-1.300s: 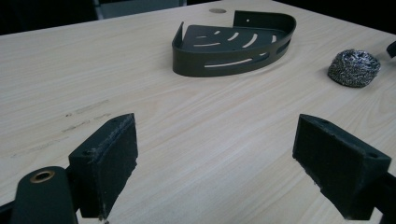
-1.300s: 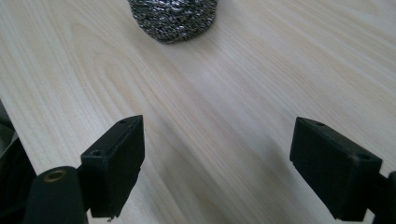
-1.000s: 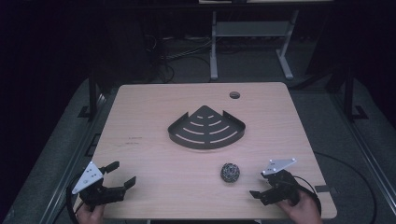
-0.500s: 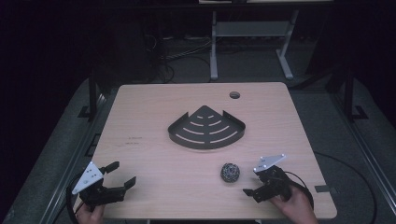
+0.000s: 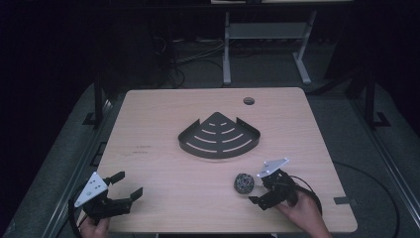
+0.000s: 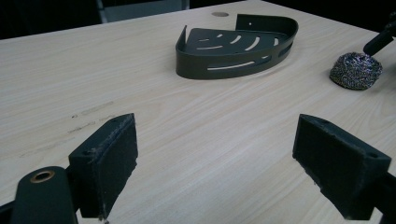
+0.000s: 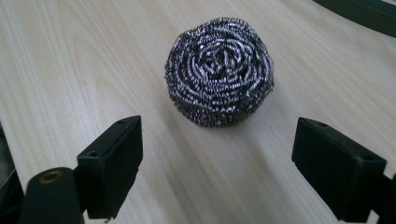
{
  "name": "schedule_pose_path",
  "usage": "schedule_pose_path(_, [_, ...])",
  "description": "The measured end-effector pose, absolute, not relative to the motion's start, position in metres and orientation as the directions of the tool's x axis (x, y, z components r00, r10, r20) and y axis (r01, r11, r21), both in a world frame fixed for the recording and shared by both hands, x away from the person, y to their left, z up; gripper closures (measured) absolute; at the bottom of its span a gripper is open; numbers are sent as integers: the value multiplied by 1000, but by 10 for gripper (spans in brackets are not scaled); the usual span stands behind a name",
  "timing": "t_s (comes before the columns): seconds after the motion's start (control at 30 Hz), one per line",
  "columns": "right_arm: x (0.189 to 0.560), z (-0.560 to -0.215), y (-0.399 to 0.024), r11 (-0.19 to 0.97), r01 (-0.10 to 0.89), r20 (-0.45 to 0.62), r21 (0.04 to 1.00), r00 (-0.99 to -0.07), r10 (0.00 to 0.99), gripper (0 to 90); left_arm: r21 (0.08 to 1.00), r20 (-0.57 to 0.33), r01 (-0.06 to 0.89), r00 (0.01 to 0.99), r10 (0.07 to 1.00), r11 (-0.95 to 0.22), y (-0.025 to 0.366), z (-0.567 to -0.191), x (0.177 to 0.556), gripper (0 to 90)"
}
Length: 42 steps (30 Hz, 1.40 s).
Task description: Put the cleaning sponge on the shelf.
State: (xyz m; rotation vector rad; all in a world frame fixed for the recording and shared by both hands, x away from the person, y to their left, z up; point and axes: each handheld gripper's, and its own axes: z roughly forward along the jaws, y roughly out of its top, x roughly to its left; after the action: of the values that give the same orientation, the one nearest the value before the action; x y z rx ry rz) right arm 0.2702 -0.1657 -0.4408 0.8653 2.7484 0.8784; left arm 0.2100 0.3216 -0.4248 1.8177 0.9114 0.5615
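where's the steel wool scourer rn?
High view: the steel wool scourer lies on the table's near-right part, just left of the right hand-held gripper and in front of the black corner shelf.

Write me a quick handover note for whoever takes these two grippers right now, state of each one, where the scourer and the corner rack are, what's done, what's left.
Right gripper: open, its jaws have just been opening, nothing between them; it sits just short of the steel wool scourer, not touching.
Left gripper: open and empty at the near left of the table.
Scourer: lying on the bare wood, near right, in front of the black corner rack, apart from it.
Rack: mid-table, with nothing in it.
Done: approach to the scourer only.
Left: likely close on the scourer and lift it; the rack looks like the probable destination.
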Motion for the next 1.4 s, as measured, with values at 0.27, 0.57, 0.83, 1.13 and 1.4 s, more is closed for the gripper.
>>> schedule_pose_path(0.27, [278, -438, -155, 689, 477, 52, 545, -840, 541, 156, 915, -28, 336, 610, 792, -225, 322, -425, 210, 133])
schedule_pose_path(0.57, [288, -436, -144, 721, 471, 43, 509, -850, 524, 149, 915, -29, 336, 610, 792, -226, 322, -425, 210, 132])
schedule_pose_path(0.83, [295, -433, -135, 743, 459, 41, 486, -862, 506, 149, 915, -32, 336, 610, 792, -222, 323, -425, 210, 133])
schedule_pose_path(1.13, [301, -438, -125, 768, 455, 47, 451, -871, 489, 154, 916, -33, 335, 610, 792, -221, 323, -425, 210, 132])
schedule_pose_path(1.4, [305, -439, -120, 785, 448, 42, 429, -877, 478, 178, 917, -33, 334, 610, 792, -219, 324, -425, 210, 133])
